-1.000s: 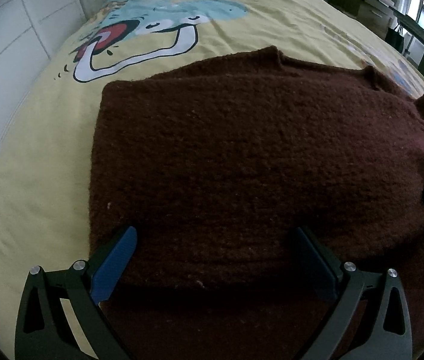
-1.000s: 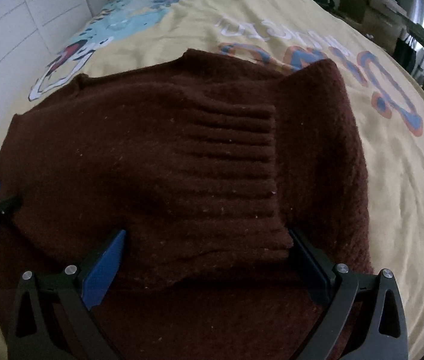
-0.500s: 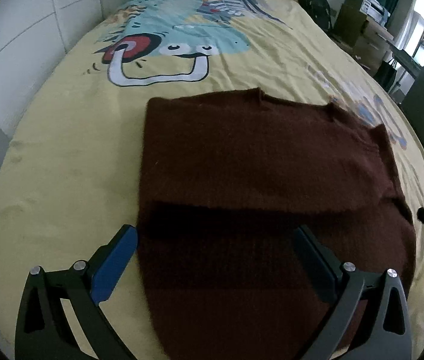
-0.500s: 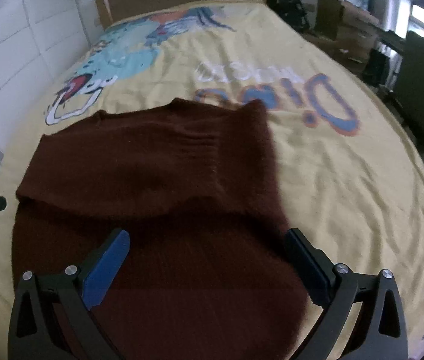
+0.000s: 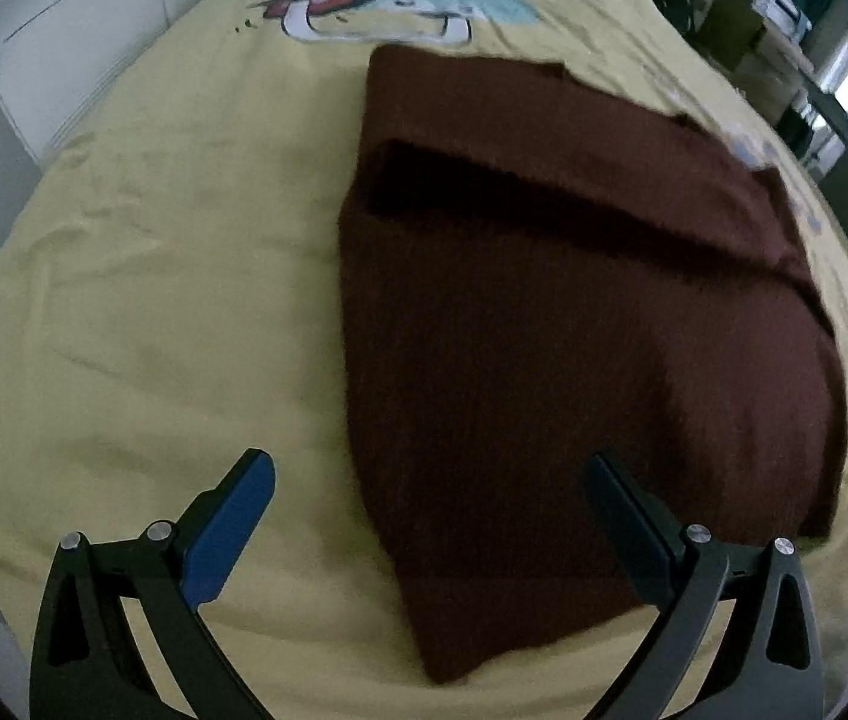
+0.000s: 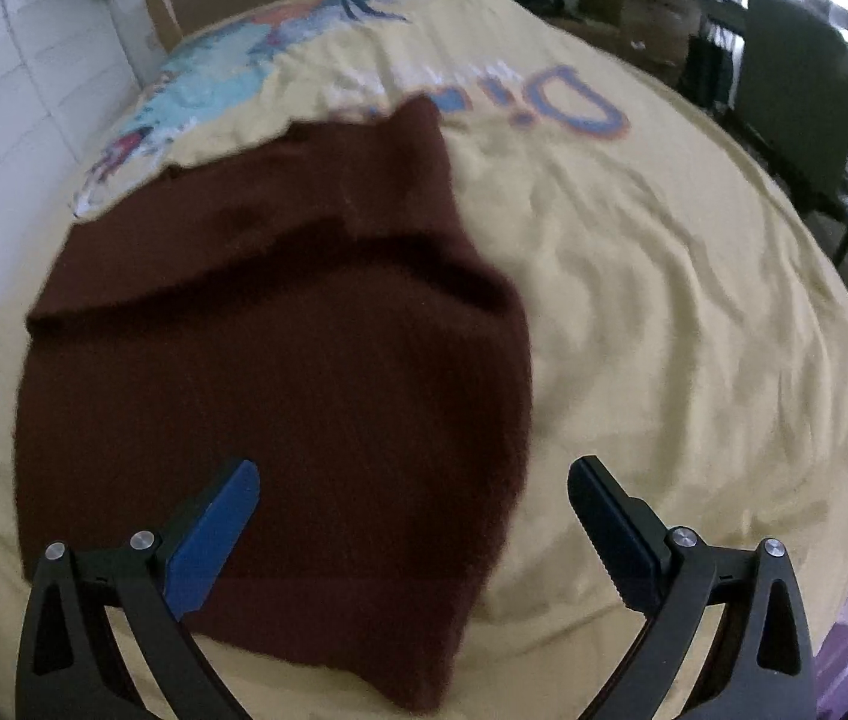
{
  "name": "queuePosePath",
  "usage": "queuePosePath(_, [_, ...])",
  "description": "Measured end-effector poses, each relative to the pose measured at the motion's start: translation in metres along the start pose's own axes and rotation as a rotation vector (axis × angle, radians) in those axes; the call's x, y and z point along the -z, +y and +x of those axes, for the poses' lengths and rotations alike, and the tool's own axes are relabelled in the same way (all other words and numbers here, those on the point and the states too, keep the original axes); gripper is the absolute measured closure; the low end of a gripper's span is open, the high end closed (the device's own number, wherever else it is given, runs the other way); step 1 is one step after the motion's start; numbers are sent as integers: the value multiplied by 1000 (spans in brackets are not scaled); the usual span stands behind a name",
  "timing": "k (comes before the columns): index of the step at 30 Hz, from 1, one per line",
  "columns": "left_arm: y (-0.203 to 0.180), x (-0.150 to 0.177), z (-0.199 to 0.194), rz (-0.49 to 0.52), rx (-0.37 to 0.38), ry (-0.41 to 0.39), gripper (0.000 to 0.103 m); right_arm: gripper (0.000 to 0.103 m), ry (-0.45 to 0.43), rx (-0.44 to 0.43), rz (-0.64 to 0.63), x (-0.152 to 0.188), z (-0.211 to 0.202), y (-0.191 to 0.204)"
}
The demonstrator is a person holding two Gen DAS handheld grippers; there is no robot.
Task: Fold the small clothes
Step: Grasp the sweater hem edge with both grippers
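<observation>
Brown sweater (image 5: 574, 324) lies folded flat on the yellow bedsheet (image 5: 154, 312), its far part doubled over toward me. My left tongs (image 5: 430, 504) hang spread wide and empty over its near left edge. My right tongs (image 6: 412, 504), likewise agape and empty, sit above its near right corner.

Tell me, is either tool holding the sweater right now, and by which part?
Nothing is held. The left tool and right tool are both open above the brown sweater, which lies folded on the yellow bedsheet.
</observation>
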State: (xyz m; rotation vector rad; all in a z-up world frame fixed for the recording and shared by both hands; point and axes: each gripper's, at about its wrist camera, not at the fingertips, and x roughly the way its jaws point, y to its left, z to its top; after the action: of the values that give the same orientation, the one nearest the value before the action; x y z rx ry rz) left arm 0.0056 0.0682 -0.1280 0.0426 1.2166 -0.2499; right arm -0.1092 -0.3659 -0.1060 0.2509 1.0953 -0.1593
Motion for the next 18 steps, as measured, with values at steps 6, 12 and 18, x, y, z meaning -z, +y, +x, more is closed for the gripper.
queuePosePath(6, [6,27,25,-26,23,89,1,0,75,15,14,28,19,-8])
queuePosePath(12, [-3,46,50,-25,66,169,10,0,166,11,31,41,33,-13])
queuePosePath(18, [-14,48,55,8,76,169,40,15,249,-54,79,54,46,-16])
